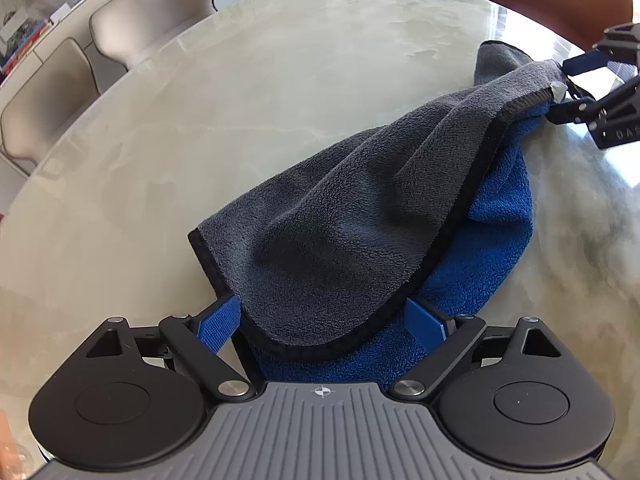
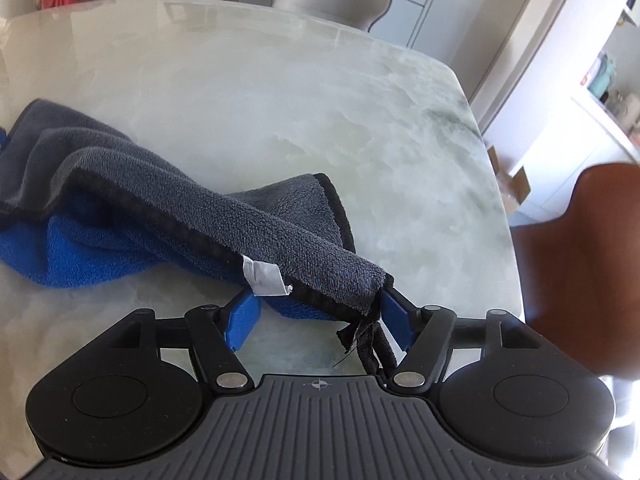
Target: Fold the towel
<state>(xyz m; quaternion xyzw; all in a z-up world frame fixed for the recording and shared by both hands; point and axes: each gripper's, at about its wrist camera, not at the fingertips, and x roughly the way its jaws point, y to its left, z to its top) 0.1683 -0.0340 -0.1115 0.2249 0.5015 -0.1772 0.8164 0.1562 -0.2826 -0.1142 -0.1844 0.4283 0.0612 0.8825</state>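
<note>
Left gripper (image 1: pixel 334 320) and right gripper (image 2: pixel 320 316) both stand open around the towel (image 1: pixel 360 216) — pale chairs (image 1: pixel 152 12) upper left beyond the worktop (image 1: pixel 240 92); white tag (image 2: pixel 264 276) unreadable.

left gripper (image 1: pixel 328 320): angled down, jaws spread wide | right gripper (image 2: pixel 320 320): angled down, jaws apart

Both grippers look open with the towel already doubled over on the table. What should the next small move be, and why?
Probably draw both grippers back clear of the towel. The left gripper and right gripper stand open, pads not pressing, with cloth between the jaws. The grey layer lies bunched over the blue on the table, so regrasping an edge to flatten it likely comes after.
</note>
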